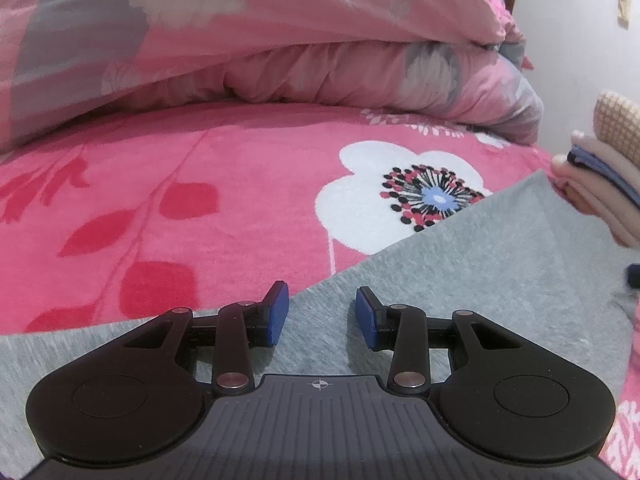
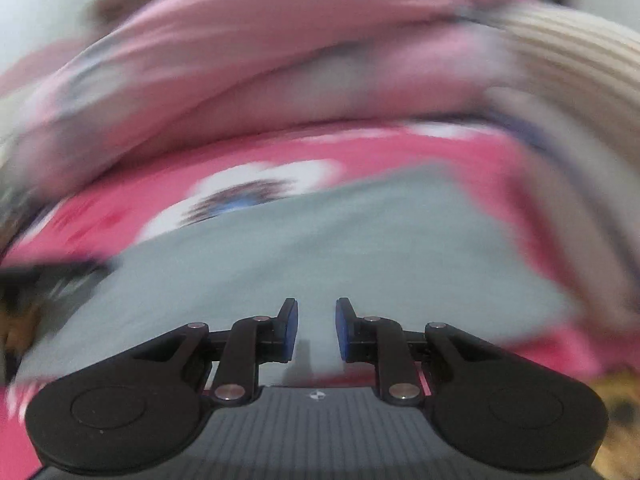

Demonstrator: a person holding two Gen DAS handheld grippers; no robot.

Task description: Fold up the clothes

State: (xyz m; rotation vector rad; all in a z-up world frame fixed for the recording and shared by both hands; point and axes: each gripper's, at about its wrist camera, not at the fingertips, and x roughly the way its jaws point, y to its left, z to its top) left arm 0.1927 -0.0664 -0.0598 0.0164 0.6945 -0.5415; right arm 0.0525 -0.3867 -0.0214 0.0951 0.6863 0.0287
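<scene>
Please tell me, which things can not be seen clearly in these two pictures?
- Grey garment: type unknown; left wrist view cuts it off, the left gripper covers part.
- Right wrist view: motion blur smears the quilt.
- Folded stack: cropped by right edge.

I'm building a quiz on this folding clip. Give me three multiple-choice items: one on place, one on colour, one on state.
1. Where does the grey garment lie?
A on the bedspread
B on a chair
C on the floor

2. What colour are the left gripper pads?
A red
B blue
C green

3. How do the right gripper jaws stand?
A shut on cloth
B open
C hidden

Key: 1 A, pink floral bedspread shows around it; 2 B, both pads are blue; 3 B, a bare gap shows between them.
</scene>
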